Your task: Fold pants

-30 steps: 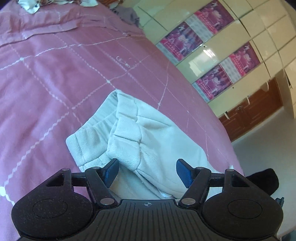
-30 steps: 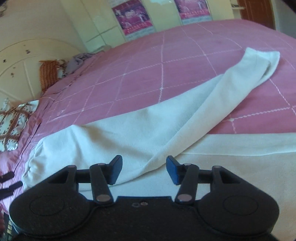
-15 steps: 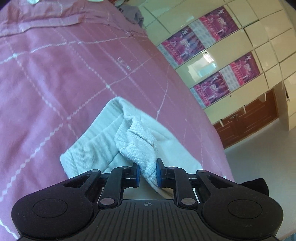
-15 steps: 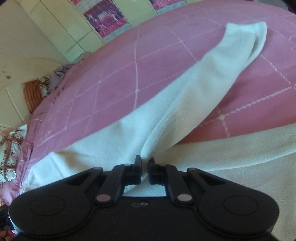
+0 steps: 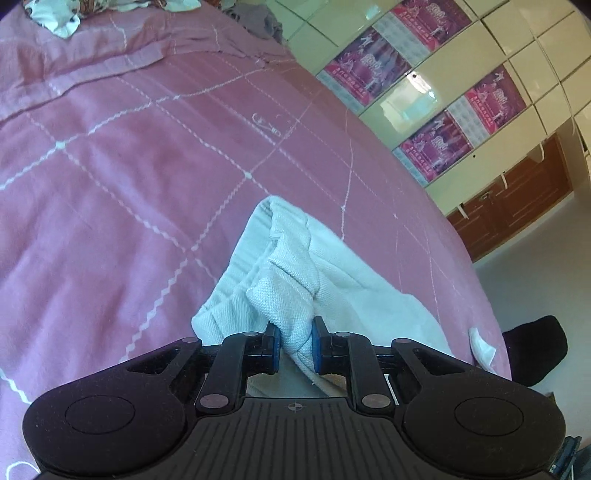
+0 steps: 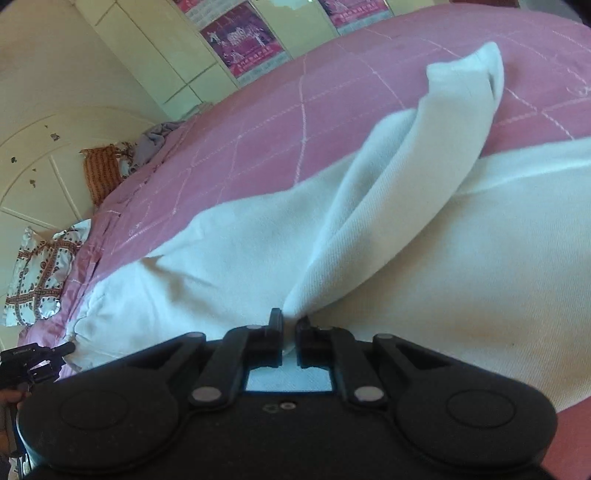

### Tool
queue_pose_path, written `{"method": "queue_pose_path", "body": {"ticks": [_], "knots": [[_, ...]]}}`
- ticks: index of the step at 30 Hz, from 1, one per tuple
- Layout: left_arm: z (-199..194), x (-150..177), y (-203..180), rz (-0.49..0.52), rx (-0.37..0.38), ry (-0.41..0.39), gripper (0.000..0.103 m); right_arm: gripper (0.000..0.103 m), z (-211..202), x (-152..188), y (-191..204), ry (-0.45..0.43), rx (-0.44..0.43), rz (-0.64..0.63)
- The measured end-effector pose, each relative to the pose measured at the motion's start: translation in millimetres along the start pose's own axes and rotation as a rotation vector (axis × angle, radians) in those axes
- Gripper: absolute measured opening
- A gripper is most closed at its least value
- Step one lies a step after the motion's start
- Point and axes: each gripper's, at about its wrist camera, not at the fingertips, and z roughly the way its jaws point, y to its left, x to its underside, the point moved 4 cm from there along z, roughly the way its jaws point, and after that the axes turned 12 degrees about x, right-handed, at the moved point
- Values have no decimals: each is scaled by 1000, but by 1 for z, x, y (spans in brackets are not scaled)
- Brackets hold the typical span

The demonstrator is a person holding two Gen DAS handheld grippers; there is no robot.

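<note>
White pants (image 6: 424, 236) lie on a pink bed cover (image 5: 110, 166). In the left wrist view my left gripper (image 5: 295, 345) is shut on the bunched elastic waistband of the pants (image 5: 291, 295) and lifts it off the cover. In the right wrist view my right gripper (image 6: 290, 334) is shut on a raised fold of a pant leg, which runs up to the cuff (image 6: 469, 74) at the far right. The other leg spreads flat at the right.
Pillows (image 6: 40, 273) and a grey cloth (image 5: 255, 18) lie at the head of the bed. Cupboard doors with posters (image 5: 439, 96) stand beyond the bed. A dark object (image 5: 535, 347) sits past the bed edge. The other gripper (image 6: 33, 358) shows at the left.
Both grippers went from open to shut on the pants. The left has raised the waistband, and the right has pulled the leg fold up and toward me.
</note>
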Motion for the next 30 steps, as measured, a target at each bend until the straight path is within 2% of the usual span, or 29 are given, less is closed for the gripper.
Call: {"method": "queue_pose_path", "body": {"ticks": [2,4,7,11,12,13,16,18,20,22,23,24,27,30], "knots": [[-2,2,5,13,-17,19,17,6,-10,0,7,-12,-11,-19],[5,12,15,38,-72,73,16,6,-7,7,5,5,6,-21],[3,18,22,8,-63,46,17,6,12,29,-7,68,35,19],[-3,19,13,41,-98,51,17,11,1,26,-10,53,16,2],[-7,19,9,47,-114,51,17,21,-3,22,-11,57,20,-3],[-12,18,3,65,-142,47,23,26,-10,16,-12,39,35,-8],[-32,16,-20,173,-257,-12,38,32,-41,-10,-16,-93,83,-51],[-35,15,-32,198,-254,-29,42,34,-44,-33,-23,-126,151,-52],[-24,17,-40,220,-272,0,47,37,-36,-59,-30,-152,216,-50],[-3,24,-39,255,-339,64,52,56,-17,-82,-34,-144,289,-56],[8,30,-37,262,-354,102,53,56,-4,-91,-36,-110,326,-65],[19,37,-32,256,-365,132,53,55,7,-97,-38,-85,356,-67],[22,46,-22,221,-353,114,57,5,16,-101,-53,-53,378,-78],[14,50,-15,173,-308,92,58,3,-23,-85,-61,-121,352,-96]]}}
